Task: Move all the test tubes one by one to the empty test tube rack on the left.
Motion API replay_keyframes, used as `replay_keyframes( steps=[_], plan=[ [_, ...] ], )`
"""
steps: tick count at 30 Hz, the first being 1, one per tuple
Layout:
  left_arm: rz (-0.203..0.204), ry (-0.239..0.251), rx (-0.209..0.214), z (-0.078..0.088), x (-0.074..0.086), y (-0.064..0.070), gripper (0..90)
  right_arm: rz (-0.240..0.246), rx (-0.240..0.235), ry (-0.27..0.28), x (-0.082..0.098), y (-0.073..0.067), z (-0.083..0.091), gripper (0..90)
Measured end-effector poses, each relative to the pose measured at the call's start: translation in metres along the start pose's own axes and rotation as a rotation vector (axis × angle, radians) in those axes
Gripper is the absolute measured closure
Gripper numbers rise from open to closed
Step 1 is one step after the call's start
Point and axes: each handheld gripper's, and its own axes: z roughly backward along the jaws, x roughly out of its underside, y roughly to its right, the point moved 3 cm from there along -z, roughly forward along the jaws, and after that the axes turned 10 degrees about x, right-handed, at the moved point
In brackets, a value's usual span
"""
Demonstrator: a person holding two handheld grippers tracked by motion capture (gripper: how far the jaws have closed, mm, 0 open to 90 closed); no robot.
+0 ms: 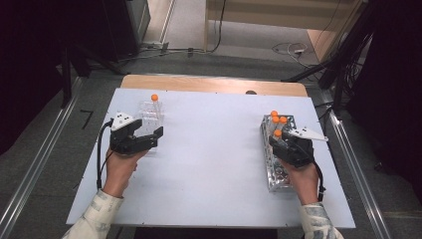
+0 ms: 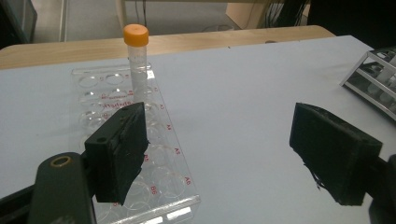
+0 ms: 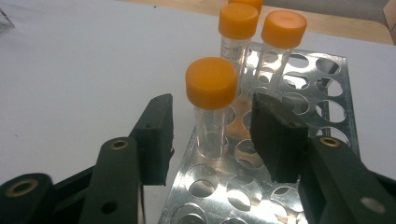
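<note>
Orange-capped tube (image 3: 212,109) between right tool (image 3: 212,140) (untouched).

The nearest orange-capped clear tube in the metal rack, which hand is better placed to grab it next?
The right. The right gripper already straddles that orange-capped clear tube in the metal rack, pads not yet pressing. The left gripper hangs open by the clear plastic rack, across the table.

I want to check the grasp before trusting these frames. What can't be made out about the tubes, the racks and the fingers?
- Right gripper: whether its fingers already touch the nearest tube; gaps look slim.
- Fourth tube: cut off by the top edge of the right gripper view.
- Metal rack: partly covered by the right hand in the high view.
- Clear rack: red well labels too small to read reliably.
</note>
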Motion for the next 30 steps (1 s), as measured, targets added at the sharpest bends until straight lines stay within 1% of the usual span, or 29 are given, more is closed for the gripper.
replay_keyframes(
  steps=[2,4,6,9,13,15,17,22,30],
  plan=[
    [0.0,-0.001,0.001,0.0,0.0,0.0,19.4,0.01,-0.001,-0.009,0.0,-0.001,-0.002,52.4],
    [-0.002,-0.002,0.004,-0.001,0.0,0.001,19.4,0.019,0.006,-0.03,0.0,-0.002,-0.004,57.5],
    [-0.003,-0.002,0.005,-0.001,0.0,0.002,19.4,0.03,0.021,-0.05,0.0,-0.003,-0.006,62.0],
    [-0.006,-0.004,0.007,-0.001,0.0,0.003,19.4,0.039,0.028,-0.073,-0.001,-0.004,-0.008,64.2],
    [-0.004,-0.001,0.012,0.0,-0.001,0.003,19.5,0.048,0.034,-0.108,-0.001,-0.005,-0.012,64.5],
    [-0.002,0.004,0.011,0.0,-0.001,0.003,19.5,0.05,0.038,-0.115,-0.001,-0.005,-0.013,66.2],
    [-0.006,-0.002,0.013,0.0,0.0,0.003,19.5,0.051,0.051,-0.115,-0.002,-0.006,-0.013,70.9],
    [-0.008,-0.004,0.016,-0.001,0.0,0.005,19.5,0.048,0.052,-0.107,-0.002,-0.005,-0.012,71.6],
    [-0.01,-0.004,0.02,-0.002,0.0,0.007,19.5,0.028,0.061,-0.029,-0.005,-0.004,-0.004,71.7]
  ],
)
